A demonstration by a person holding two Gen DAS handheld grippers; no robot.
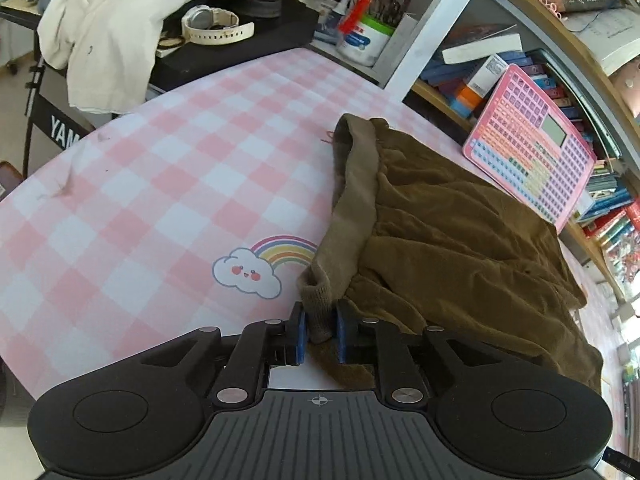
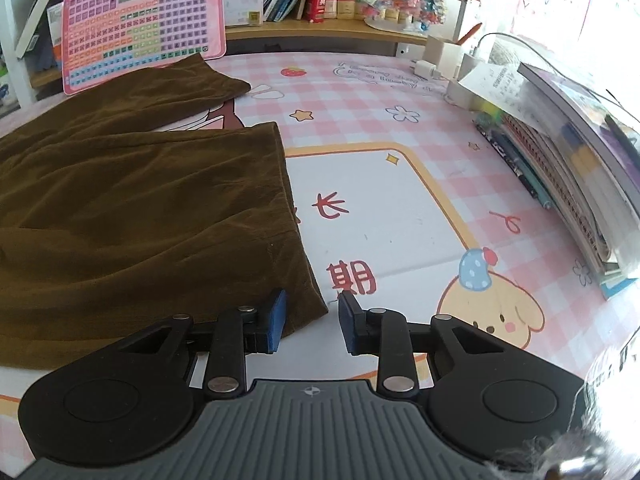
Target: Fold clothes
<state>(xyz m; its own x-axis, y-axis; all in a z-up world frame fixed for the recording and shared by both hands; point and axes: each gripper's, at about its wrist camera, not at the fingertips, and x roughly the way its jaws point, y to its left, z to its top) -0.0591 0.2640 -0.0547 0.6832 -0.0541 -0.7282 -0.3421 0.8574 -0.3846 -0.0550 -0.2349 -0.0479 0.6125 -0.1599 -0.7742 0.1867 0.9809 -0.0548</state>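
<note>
On the checked mat, rumpled brown trousers point(image 1: 460, 232): left gripper point(image 1: 320, 334) pinches the waistband, right gripper point(image 2: 312, 320) gapes empty.

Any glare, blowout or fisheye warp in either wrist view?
Left wrist view: even light, strong barrel warp bending the white shelf post; the left gripper, pinching the brown corduroy trousers, stays sharp. Right wrist view: blown-out window glare at the right edge, blurred fuzzy object at the lower right corner.

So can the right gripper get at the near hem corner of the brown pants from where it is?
Probably yes. The right gripper is open, and the brown pants hem corner lies flat between its fingers with nothing in the way.
</note>
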